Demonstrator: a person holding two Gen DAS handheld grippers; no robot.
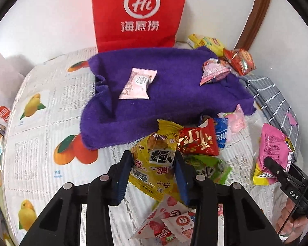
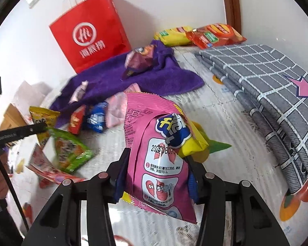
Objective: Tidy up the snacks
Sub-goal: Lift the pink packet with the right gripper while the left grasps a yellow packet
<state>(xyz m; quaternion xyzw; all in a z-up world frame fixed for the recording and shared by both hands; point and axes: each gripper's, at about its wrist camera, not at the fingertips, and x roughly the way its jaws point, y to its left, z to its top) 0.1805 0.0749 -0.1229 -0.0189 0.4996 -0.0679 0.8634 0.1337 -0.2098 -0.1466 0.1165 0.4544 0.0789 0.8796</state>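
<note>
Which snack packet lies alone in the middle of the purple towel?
The pale pink packet, flat mid-towel; the other pink one sits at its far corner.

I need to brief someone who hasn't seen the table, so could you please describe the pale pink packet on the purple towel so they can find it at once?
Start at the red bag standing against the wall; the purple towel lies in front of it. The pale pink packet lies flat, alone, near the towel's middle. The other pink packet on the towel is darker, puffed and at the towel's far right corner.

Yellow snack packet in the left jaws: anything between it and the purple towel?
Nothing visible. The yellow snack packet is clamped in the left gripper; bare tablecloth runs to the purple towel. The red packet sits to the right.
</note>
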